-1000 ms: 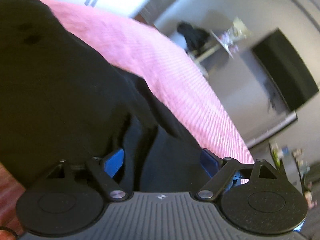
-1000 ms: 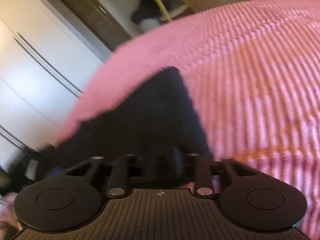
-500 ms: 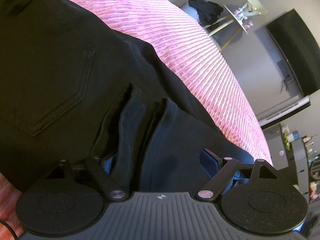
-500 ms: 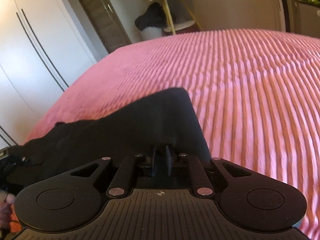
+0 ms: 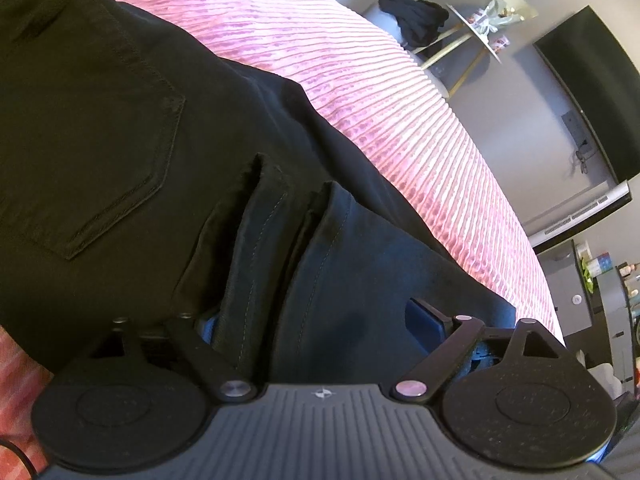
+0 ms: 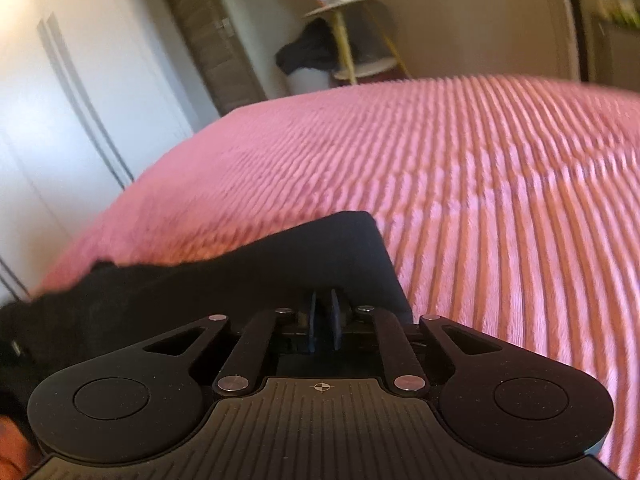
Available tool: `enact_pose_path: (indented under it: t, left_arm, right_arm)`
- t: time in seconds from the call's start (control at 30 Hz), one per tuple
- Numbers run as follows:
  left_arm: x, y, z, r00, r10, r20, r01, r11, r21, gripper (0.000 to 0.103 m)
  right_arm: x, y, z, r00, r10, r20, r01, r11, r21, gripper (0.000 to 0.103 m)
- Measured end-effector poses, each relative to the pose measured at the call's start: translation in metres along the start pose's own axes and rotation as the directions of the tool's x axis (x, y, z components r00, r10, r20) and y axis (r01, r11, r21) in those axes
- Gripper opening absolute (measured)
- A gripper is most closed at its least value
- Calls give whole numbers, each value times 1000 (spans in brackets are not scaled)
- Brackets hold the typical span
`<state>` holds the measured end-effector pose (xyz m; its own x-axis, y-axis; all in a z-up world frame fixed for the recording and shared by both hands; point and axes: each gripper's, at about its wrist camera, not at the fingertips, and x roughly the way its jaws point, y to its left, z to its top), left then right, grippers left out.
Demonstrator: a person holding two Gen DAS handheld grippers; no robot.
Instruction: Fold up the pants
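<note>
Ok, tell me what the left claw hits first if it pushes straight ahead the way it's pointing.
The black pants. The left claw stands open with bunched folds of the fabric already between its blue pads, so it would press straight into the cloth. The pink bedspread lies beyond; depth is hard to judge here.

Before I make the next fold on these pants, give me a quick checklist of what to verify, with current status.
1. Right gripper has the pants: ok, jaws nearly closed with fabric over them.
2. Left gripper has the pants: not ok, jaws wide apart, fabric bunched between them.
3. Back pocket lying smooth: ok.
4. Layers at left gripper aligned: not ok, hems offset and rumpled.
5. Pink bedspread free ahead for the fold: ok.
6. Pants fully on the bed: cannot tell.
</note>
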<state>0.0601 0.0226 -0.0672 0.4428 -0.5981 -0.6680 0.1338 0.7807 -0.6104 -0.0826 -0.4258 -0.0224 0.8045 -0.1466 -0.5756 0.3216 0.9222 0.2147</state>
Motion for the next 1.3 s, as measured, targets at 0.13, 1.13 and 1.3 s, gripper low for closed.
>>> enact_pose_path:
  t: [0.13, 1.13, 1.3]
  left_arm:
    - [0, 3, 0, 1000, -9, 6, 9, 1000, -29, 92]
    - [-138, 211, 6, 861, 137, 490, 54, 933, -356, 99]
    - [-129, 249, 14, 846, 81, 527, 174, 892, -417, 99]
  right_arm:
    - [-5, 26, -11, 1000, -13, 7, 14, 983, -181, 39]
    - [-14, 46, -23, 1000, -1, -10, -2, 952, -306, 71]
    - [-12, 47, -24, 1000, -10, -8, 7, 950, -312, 72]
